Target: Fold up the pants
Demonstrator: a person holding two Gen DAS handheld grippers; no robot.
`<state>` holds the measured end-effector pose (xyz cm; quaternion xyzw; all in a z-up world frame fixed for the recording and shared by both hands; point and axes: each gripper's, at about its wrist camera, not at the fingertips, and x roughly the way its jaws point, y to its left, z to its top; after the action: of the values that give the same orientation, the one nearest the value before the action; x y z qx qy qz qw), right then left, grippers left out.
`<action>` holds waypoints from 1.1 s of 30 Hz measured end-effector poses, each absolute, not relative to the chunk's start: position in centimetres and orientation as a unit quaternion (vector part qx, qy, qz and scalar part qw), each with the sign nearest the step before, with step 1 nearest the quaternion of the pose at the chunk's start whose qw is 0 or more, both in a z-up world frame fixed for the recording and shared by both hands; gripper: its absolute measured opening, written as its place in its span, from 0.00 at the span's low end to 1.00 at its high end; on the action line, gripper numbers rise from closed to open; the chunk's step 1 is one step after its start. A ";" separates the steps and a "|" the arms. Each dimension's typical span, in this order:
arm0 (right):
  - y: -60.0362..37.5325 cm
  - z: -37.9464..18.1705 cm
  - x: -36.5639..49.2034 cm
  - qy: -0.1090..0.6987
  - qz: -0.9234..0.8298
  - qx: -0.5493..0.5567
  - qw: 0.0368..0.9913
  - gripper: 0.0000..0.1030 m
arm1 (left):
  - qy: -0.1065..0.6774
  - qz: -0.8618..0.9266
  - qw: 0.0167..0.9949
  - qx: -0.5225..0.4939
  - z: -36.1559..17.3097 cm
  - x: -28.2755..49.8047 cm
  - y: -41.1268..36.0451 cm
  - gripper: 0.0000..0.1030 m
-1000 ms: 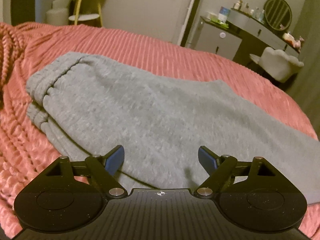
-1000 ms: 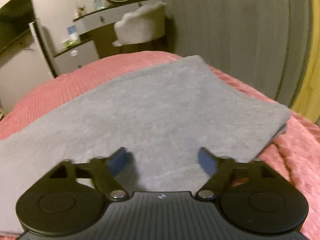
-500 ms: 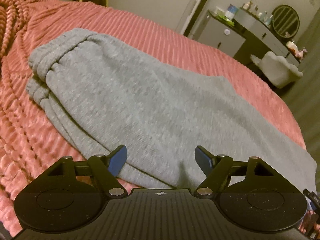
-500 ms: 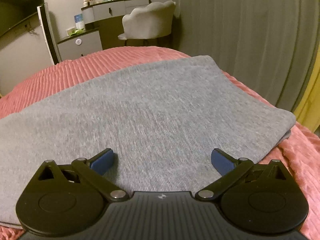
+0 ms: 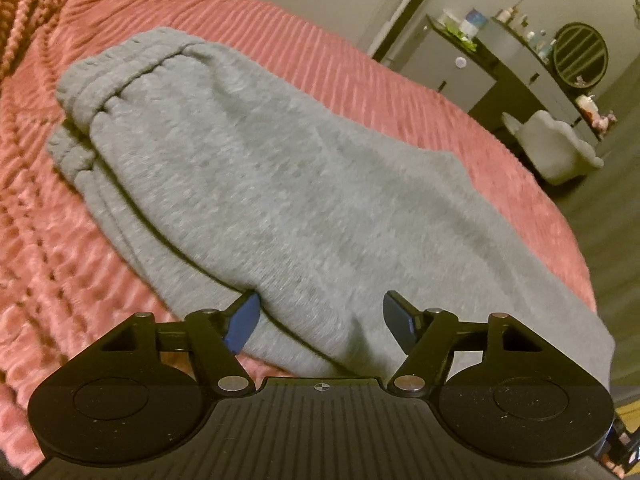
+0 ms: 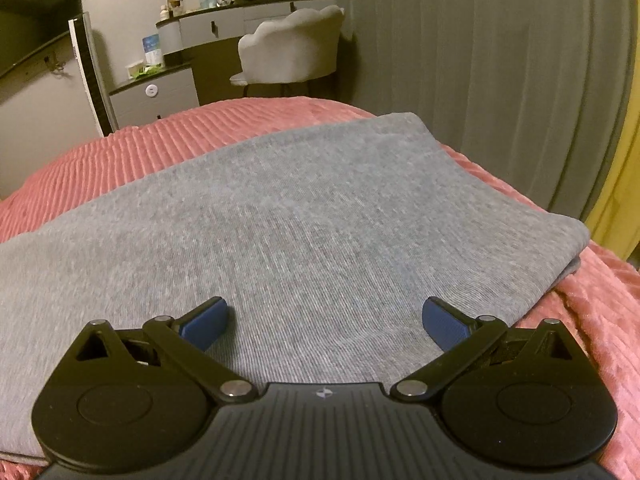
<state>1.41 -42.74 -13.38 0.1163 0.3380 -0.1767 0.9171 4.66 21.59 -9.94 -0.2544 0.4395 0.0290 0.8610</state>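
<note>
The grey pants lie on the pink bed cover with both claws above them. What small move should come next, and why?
Probably finish closing the left claw on the near edge of the grey pants. Its jaws are closing, a fold of cloth sits between them, but the pads do not yet press it. The right claw is wide open above flat cloth, gripping nothing.

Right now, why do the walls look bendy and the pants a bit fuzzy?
Left wrist view: the fisheye lens bows the room's edges, and the grey pants are smeared by motion blur in dim yellowish light. Right wrist view: the curtain curves too, but the fabric weave is sharper.
</note>
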 end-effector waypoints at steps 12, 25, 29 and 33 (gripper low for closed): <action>-42.3 -13.7 1.5 0.328 -0.190 0.109 0.919 1.00 | 0.410 0.065 0.865 -0.282 -10.6 5.8 23.0 0.66; -42.4 -14.2 0.7 0.302 -0.184 0.111 0.929 1.00 | 0.403 0.078 0.873 -0.263 -11.0 6.3 23.0 0.72; -42.4 -14.3 0.5 0.297 -0.183 0.111 0.931 1.00 | 0.399 0.084 0.868 -0.284 -11.2 5.8 24.0 0.64; -42.3 -14.4 0.5 0.294 -0.183 0.110 0.932 1.00 | 0.399 0.102 0.864 -0.289 -11.3 5.5 24.7 0.41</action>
<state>0.49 -42.33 -14.35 0.1104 0.2942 -0.1830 0.9315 5.55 24.69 -11.34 -0.2888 0.3989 0.1022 0.8643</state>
